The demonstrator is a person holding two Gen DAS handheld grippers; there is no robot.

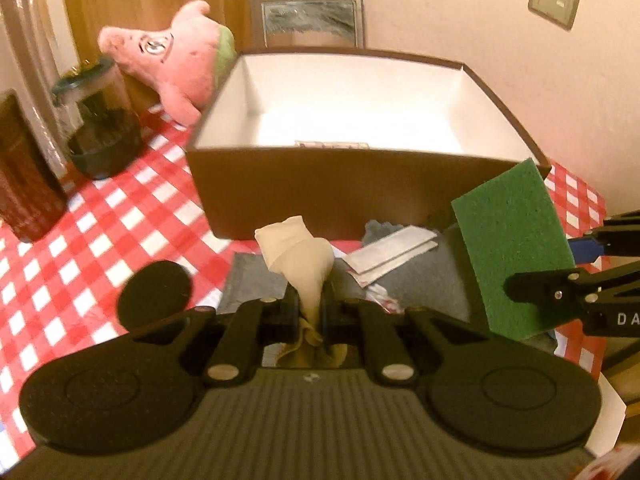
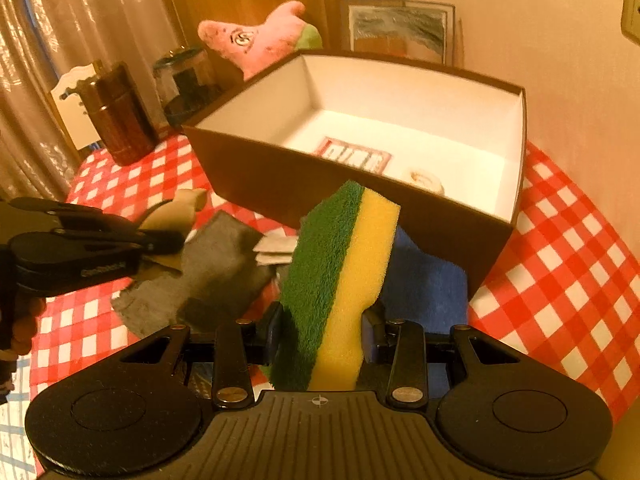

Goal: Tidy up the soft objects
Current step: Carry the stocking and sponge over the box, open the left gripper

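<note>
My left gripper (image 1: 310, 304) is shut on a beige rolled cloth (image 1: 298, 254), held above the table in front of the brown box (image 1: 320, 196). My right gripper (image 2: 324, 332) is shut on a green and yellow sponge (image 2: 344, 280), held upright near the box's front wall (image 2: 320, 200). The sponge also shows in the left wrist view (image 1: 516, 244), and the left gripper with its cloth (image 2: 176, 216) in the right wrist view. The box is open and white inside, with a printed card (image 2: 354, 158) and a small pale roll (image 2: 428, 180) on its floor. A pink plush toy (image 1: 176, 64) leans behind the box's left corner.
On the red checked tablecloth (image 1: 100, 232) before the box lie a grey cloth (image 2: 208, 276), a blue cloth (image 2: 428, 284) and white packets (image 1: 392, 256). A dark glass jar (image 1: 100, 128) and a brown canister (image 2: 120, 116) stand left. A framed picture (image 1: 310, 18) leans on the wall.
</note>
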